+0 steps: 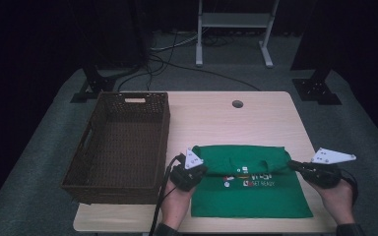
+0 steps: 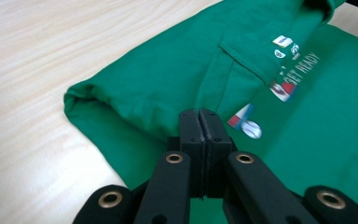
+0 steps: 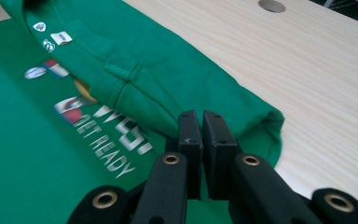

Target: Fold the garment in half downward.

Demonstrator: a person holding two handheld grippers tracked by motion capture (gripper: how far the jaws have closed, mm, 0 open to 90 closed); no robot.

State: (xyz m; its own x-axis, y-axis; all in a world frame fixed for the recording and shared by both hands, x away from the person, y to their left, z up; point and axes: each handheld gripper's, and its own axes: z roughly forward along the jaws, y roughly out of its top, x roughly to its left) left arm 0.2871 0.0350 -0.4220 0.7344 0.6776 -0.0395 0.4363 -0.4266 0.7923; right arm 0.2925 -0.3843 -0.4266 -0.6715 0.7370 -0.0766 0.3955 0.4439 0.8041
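Note:
A green shirt with white "GET READY" print lies on the near half of the wooden table. Its far part is doubled over toward me into a raised fold. My left gripper is shut on the left end of that folded layer, and my right gripper is shut on its right end. In the left gripper view the jaws meet on the hem of the green cloth. In the right gripper view the tips pinch the fold's edge beside the print.
A dark woven basket, with nothing inside, stands on the table's left side, close to my left hand. A round cable hole sits near the far edge. Bare wood lies beyond the shirt. Cables and a stand's legs are on the floor behind.

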